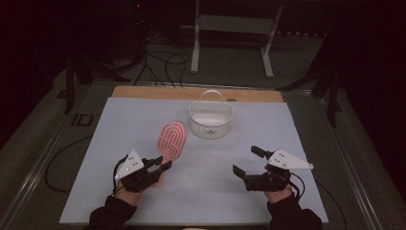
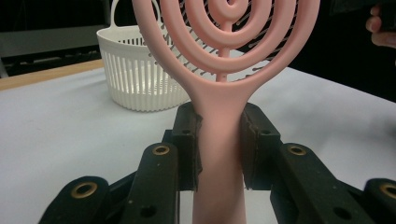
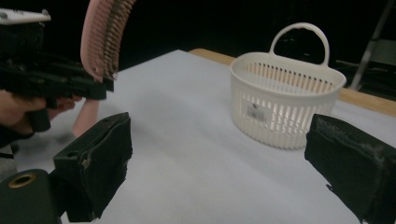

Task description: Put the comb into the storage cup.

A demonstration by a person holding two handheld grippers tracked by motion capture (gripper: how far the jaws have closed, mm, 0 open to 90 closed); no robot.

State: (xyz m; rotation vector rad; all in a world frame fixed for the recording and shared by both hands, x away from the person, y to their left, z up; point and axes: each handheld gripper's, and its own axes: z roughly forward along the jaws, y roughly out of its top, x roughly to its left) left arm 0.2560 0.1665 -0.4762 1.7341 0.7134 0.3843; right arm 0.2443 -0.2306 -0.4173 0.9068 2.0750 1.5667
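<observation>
Left gripper (image 1: 160,167) is clamping the handle of the pink hairbrush (image 1: 172,139): in the left gripper view both black pads are pressing on either side of the pink stem (image 2: 219,140), just below where it is widening into the round head of concentric rings. Brush is lifted off the white sheet (image 1: 143,124) covering the table, its head tilting up and away toward the far edge, bristles (image 3: 112,37) facing the right-hand side as the right gripper view is showing.

Brush is sitting over the near-left part of the table, left of centre, closer to the near edge than the far one.

Right gripper (image 1: 249,163) is hovering above the near-right part of the sheet, jaws standing wide apart with nothing between them; in its own view only bare sheet is lying between the two pads (image 3: 100,163).

White slotted basket (image 1: 210,119) with an upright loop handle (image 1: 211,94) is standing near the far edge, about at the middle, just beyond and to the right of the brush head. The two are apart, not touching. A small label is showing on its wall (image 3: 256,112).

Bare sheet is lying between brush and basket, and between the two grippers. A wooden strip of tabletop (image 1: 143,92) is showing along the far edge. Beyond it, cables (image 1: 163,62) and a grey metal stand (image 1: 234,28) are on the floor
</observation>
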